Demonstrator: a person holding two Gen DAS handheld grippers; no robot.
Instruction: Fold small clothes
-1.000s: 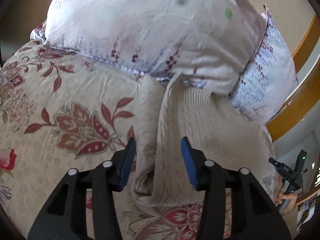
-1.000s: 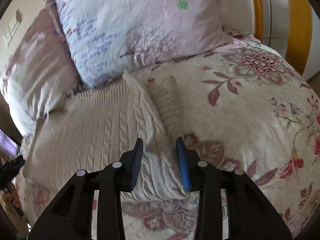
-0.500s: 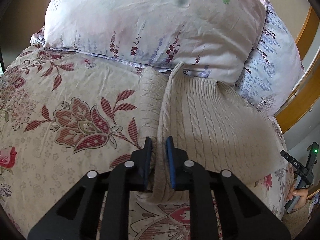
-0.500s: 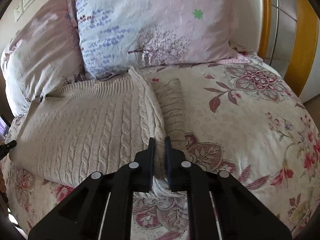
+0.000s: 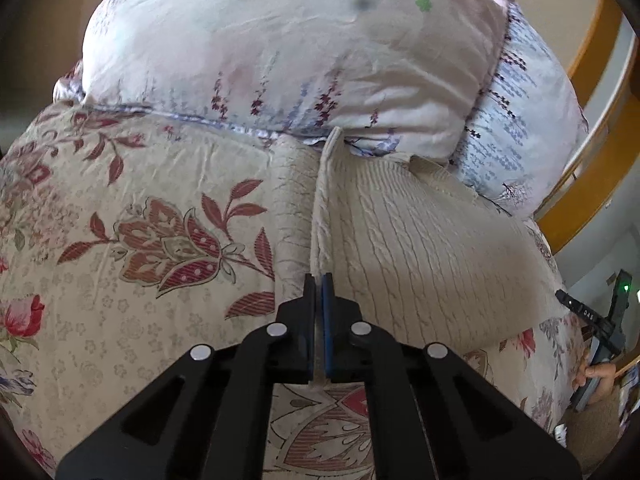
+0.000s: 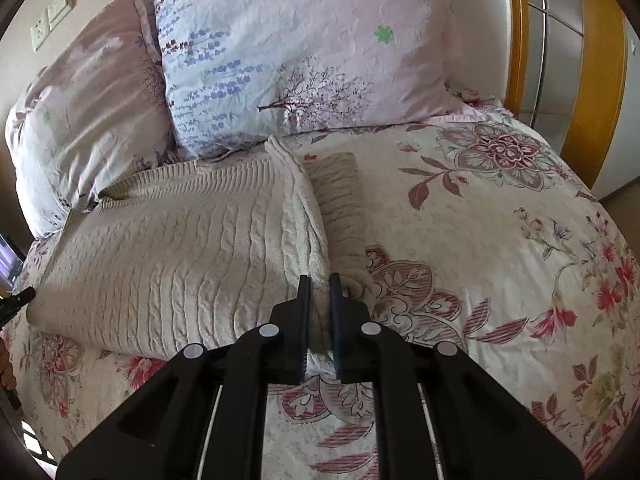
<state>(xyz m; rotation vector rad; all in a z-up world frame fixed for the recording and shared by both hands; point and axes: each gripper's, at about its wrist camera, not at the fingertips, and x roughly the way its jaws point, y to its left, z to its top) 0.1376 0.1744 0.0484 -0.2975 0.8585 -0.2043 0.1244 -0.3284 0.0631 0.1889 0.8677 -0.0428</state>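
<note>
Jaws of the left gripper (image 5: 319,280) stand almost together, with only a thin edge of the sweater (image 5: 400,248) pinched between the blue pads — the knit runs up from the tips as a raised ridge toward the pillows. The right gripper (image 6: 320,280) is likewise clamped, its jaws a little further apart because a thicker roll of the same sweater (image 6: 180,256) fills the gap between them.

The sweater is cream, cable-knit, with ribbing along one end. It lies on the bedspread (image 5: 120,200), close under the pillows, and the far edge touches them. In the right wrist view the body spreads broad and mostly flat to the left of the grip, while a sleeve (image 6: 340,200) lies just right of the pinched fold, running from the pillows toward the tips. In the left wrist view the body lies right of the ridge, and a strip of knit lies left of it.

Two pillows lean at the head of the bed: a pink one (image 5: 280,48) and a pale blue one (image 5: 520,120) with lavender sprigs. A wooden frame (image 5: 592,152) shows beyond them. At the right edge of the left wrist view a hand (image 5: 596,372) holds the other gripper.
</note>
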